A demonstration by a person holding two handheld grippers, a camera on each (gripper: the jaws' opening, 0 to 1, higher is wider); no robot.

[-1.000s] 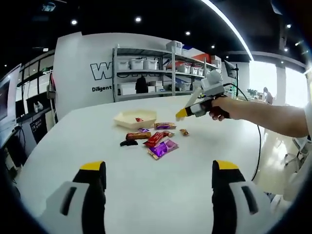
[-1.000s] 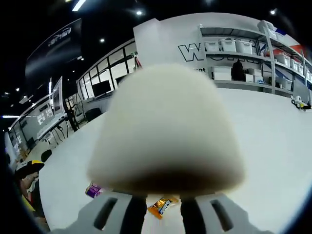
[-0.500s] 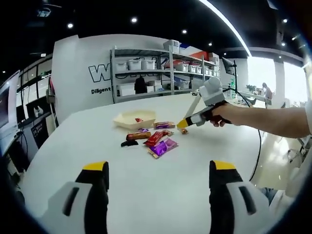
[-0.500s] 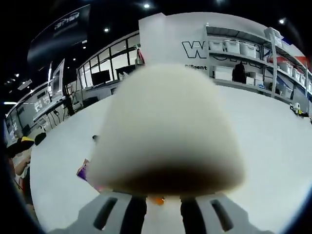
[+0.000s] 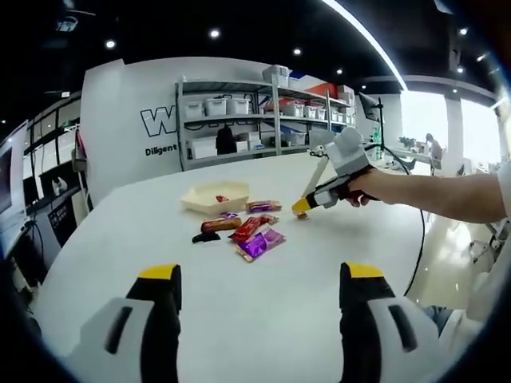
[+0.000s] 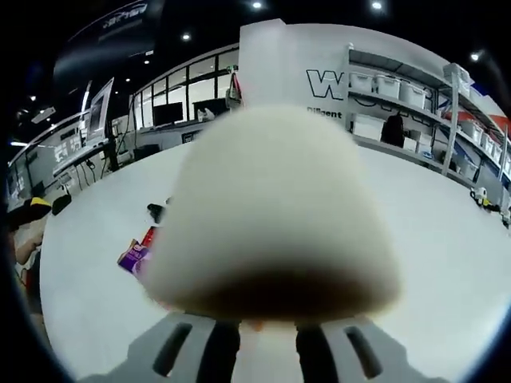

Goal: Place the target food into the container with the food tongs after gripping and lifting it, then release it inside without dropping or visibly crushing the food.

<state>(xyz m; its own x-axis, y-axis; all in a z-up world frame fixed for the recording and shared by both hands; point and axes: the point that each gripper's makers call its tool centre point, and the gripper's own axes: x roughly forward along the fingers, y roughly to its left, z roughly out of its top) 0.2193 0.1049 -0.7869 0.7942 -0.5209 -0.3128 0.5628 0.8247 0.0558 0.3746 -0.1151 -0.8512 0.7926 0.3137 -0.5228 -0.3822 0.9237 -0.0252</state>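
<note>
Several wrapped snacks lie on the white table (image 5: 160,263): a purple one (image 5: 259,242), a red one (image 5: 249,229), a brown bar (image 5: 214,225) and a small orange one (image 5: 302,214). Behind them sits a shallow cream tray (image 5: 192,203) with a small red item inside. My left gripper (image 5: 255,287) hovers open over the near table, far from the snacks. A person's hand holds my right gripper (image 5: 299,206) with its yellow tip low, right by the small orange snack. In the right gripper view a blurred white mass (image 6: 271,215) hides the fingertips; the jaws stand close together.
A small black item (image 5: 200,237) lies left of the brown bar. In the right gripper view a purple wrapper (image 6: 132,257) peeks out left of the white mass. The person's forearm (image 5: 447,195) reaches in from the right. Shelves (image 5: 239,120) with bins stand against the far wall.
The right gripper has come down and slightly forward, from above the table to just beside the small orange snack. The left gripper stays open and has barely moved.
</note>
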